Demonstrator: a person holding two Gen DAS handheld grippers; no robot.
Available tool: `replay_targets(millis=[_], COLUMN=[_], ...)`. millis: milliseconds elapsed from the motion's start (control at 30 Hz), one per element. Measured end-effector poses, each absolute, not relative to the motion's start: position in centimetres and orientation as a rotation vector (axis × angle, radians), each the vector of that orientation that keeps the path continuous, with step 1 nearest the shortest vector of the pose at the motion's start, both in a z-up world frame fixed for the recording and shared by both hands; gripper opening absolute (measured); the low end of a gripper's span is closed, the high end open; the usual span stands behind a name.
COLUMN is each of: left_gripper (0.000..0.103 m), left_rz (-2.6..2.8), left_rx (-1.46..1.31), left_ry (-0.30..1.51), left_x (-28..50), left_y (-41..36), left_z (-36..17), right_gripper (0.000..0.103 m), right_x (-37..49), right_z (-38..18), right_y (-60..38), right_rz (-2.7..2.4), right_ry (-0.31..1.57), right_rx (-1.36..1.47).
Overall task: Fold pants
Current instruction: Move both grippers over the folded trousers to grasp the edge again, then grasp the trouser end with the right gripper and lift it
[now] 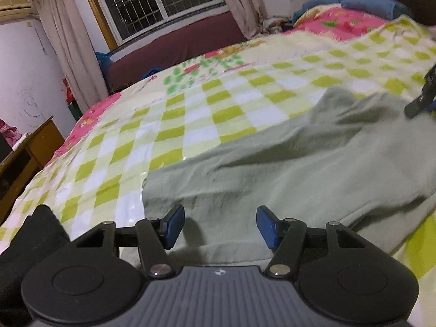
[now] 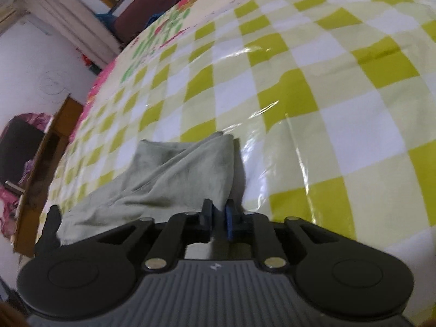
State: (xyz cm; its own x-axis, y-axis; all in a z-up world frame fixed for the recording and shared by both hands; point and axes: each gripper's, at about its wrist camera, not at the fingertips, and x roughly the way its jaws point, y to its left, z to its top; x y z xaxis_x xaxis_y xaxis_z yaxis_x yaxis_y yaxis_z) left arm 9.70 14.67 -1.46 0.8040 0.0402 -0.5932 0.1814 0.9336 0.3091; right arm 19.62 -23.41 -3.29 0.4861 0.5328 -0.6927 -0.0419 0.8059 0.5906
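Pale green pants (image 1: pixel 286 163) lie crumpled on a bed under a green-and-white checked sheet (image 1: pixel 152 125). My left gripper (image 1: pixel 219 226) is open just above the near end of the pants, its blue pads (image 1: pixel 174 224) wide apart with only flat cloth below them. My right gripper (image 2: pixel 218 218) is at the far end of the pants (image 2: pixel 177 179). Its jaws stand a narrow gap apart with a raised fold of cloth running into the gap, and the pads do not look pressed on it. In the left wrist view the right gripper (image 1: pixel 421 99) shows blurred at the right edge.
The checked sheet (image 2: pixel 327 95) spreads far beyond the pants. A pink floral blanket (image 1: pixel 335 19) and blue pillows (image 1: pixel 368 4) lie at the head of the bed. A wooden desk (image 1: pixel 30 147) stands off the bed's left side, under a curtained window (image 1: pixel 158 0).
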Motion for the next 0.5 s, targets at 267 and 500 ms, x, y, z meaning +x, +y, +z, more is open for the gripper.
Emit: replay_targets(millis=[267,500], left_gripper=[0.073,0.075], left_rz=[-0.079,-0.242], left_rx=[0.419,0.517], left_ry=[0.667,0.688], left_x=[10.3,9.6], left_y=[13.4,10.7], left_z=[-2.7,-2.5], right_gripper=[0.006,0.004], right_x=[22.3,22.7], right_z=[-4.7,-4.3], right_y=[-21.0,-26.2], right_rz=[0.376,0.263], right_ry=[0.999,1.008], right_rx=[0.635,0.688])
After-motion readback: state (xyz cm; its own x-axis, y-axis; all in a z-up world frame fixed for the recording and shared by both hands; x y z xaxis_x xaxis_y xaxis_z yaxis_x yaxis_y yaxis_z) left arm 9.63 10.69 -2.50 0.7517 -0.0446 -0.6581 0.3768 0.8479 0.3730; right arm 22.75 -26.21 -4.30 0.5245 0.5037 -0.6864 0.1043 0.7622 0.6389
